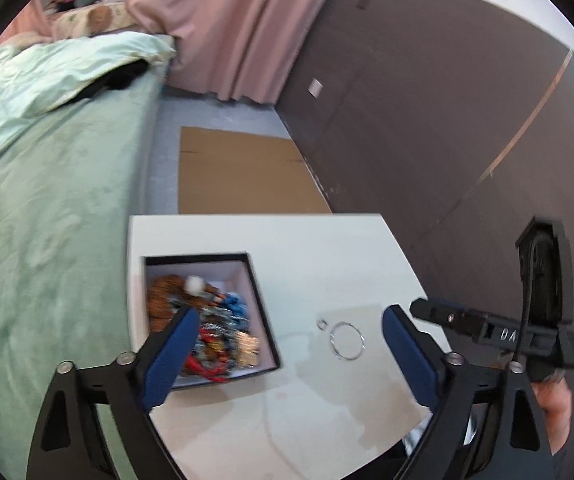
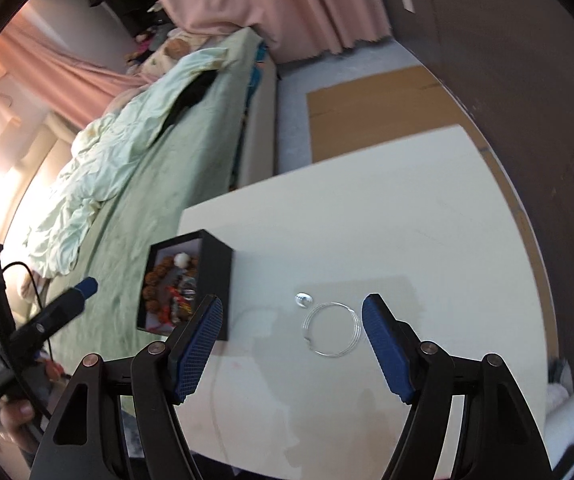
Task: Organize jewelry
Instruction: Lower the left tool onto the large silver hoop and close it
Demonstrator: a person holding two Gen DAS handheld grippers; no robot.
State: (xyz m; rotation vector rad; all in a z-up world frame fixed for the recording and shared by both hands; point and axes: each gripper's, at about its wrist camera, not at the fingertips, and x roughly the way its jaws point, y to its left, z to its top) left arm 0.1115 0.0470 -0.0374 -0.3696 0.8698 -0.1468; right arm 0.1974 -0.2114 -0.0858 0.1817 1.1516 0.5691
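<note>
Both the left gripper (image 1: 289,350) and right gripper (image 2: 292,344) hover wide open and empty over the desk (image 2: 367,200), the right one's fingers bracketing the silver bangle (image 2: 331,330), apparently to move it to the box (image 2: 215,264).

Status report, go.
Both grippers, left and right, open, empty. Silver bangle and small ring loose on table, beside jewelry box. Nothing blocking.

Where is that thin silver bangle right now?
The silver bangle lies flat on the white table, right of the black jewelry box, with a small silver ring just beside it; in both views it sits between open jaws.
</note>
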